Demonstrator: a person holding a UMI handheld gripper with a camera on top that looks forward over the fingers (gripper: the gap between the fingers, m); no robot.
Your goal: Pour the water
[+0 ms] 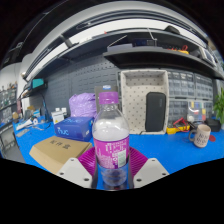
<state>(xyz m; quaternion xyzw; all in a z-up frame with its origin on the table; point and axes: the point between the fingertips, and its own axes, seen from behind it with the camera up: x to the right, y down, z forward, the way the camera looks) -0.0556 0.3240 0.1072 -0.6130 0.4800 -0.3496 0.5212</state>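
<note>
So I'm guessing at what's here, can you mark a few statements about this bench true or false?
1. A clear bottle with a pink label stands between the fingers. True.
2. The bottle has no cap. False: a cap is on it.
3. The table is blue. True.
4. A cardboard box lies beside the bottle. True.
5. The bottle lies on its side. False: it is upright.

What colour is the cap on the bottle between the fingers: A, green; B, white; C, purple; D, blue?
C: the water bottle standing between the fingers has a purple cap, matching its pink-purple label.
</note>
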